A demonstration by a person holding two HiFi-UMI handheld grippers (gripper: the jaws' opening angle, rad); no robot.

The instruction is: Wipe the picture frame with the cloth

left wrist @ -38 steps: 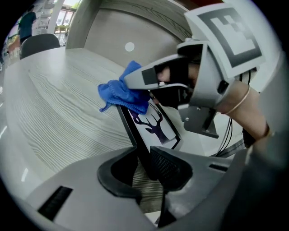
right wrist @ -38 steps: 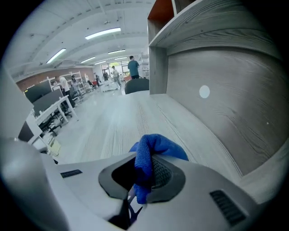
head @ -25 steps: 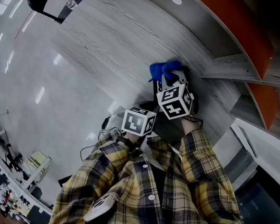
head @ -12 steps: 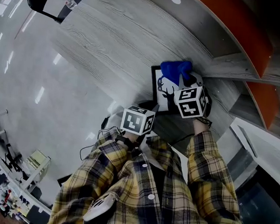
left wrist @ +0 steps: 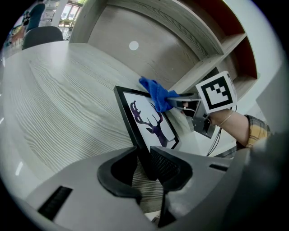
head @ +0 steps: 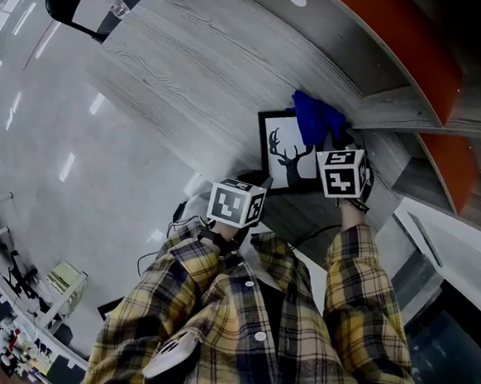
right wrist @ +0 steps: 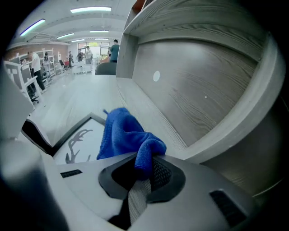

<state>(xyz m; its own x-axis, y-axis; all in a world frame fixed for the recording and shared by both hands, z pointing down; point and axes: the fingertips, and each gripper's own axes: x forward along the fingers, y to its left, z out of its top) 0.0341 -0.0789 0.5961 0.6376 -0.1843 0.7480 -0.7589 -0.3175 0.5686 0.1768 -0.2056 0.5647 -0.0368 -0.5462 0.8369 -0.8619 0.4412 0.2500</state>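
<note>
The picture frame (head: 281, 158) sits just right of centre in the head view, on the grey wood-grain desk (head: 176, 66) and close below the shelf (head: 396, 108). It has a black border around a white print of a deer's head. From the left gripper view it appears tilted up off the desk rather than lying flat, though I cannot tell whether its far edge rests on the wood.

The left gripper (left wrist: 146, 164) has its 2 jaws closed on the frame's near edge, with the black border wedged between the ribbed pads. The right gripper (right wrist: 142, 173) is clamped on a bunched fold of the blue cloth (right wrist: 124, 133), and the rest of the cloth spills forward out of the jaws. In the head view the cloth (head: 317, 118) covers the frame's upper right corner, and in the left gripper view it lies against the top of the print.

The wiping step looks to be in hand, with 1 gripper steadying the frame and the other rubbing. Most of the glass, including the deer and the lower left, shows bare of the cloth.

The next move probably calls for drawing the cloth down and left across the face. Light, even pressure would suit, so the frame does not twist out of the left jaws. The black border would want a pass as well.
</note>
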